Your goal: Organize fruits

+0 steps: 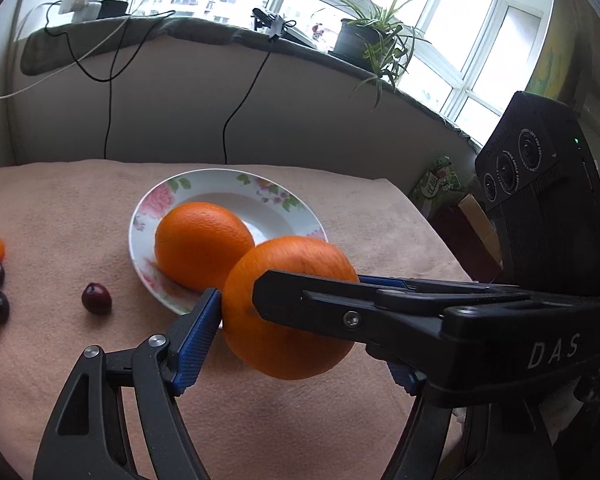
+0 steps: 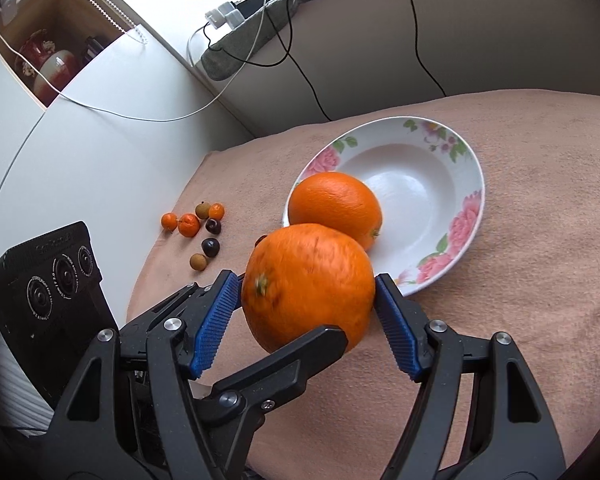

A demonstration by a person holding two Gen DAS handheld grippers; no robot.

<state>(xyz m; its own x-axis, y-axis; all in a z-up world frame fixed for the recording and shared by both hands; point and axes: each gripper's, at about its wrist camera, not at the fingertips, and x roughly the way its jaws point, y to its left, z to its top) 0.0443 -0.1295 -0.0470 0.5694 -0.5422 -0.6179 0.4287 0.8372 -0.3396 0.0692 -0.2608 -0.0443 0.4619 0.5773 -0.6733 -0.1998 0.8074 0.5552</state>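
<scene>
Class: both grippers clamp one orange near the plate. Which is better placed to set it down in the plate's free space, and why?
Right, probably. From the right gripper the held orange faces the plate's bare hollow; from the left gripper the second orange blocks the way.

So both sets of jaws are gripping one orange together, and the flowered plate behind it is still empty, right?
Not quite: the plate is not empty. A second orange already sits in it, against the near rim, as the right wrist view shows. The rest holds: the left gripper and the right gripper both clamp the held orange above the cloth.
</scene>
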